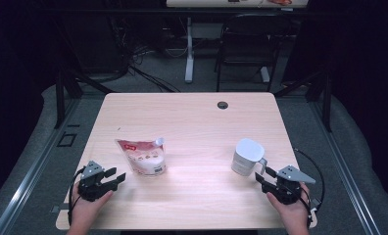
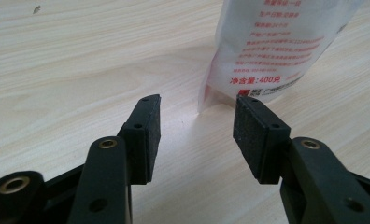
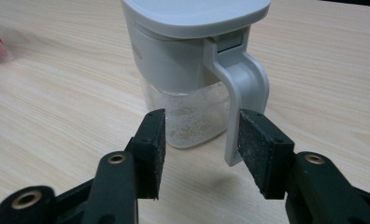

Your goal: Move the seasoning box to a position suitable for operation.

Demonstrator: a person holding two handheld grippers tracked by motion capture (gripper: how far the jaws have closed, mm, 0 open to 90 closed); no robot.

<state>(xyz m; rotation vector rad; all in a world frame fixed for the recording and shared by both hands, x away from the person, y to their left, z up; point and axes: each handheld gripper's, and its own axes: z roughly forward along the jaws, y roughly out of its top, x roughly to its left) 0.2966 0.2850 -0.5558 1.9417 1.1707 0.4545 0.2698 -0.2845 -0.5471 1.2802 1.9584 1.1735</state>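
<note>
Grippers wait low at the near edge of the worktop (image 1: 192,112), each aimed at its own thing. Left gripper (image 1: 114,179) is released, jaws apart and holding nothing, with the pouch (image 1: 143,156) standing just ahead of it and slightly off to one side. Right gripper (image 1: 261,176) is likewise released; the jug (image 1: 246,156) sits right in front, its handle (image 3: 241,93) turned toward the jaws, likely so it can be pinched there while the other side lifts the pouch to pour.
</note>
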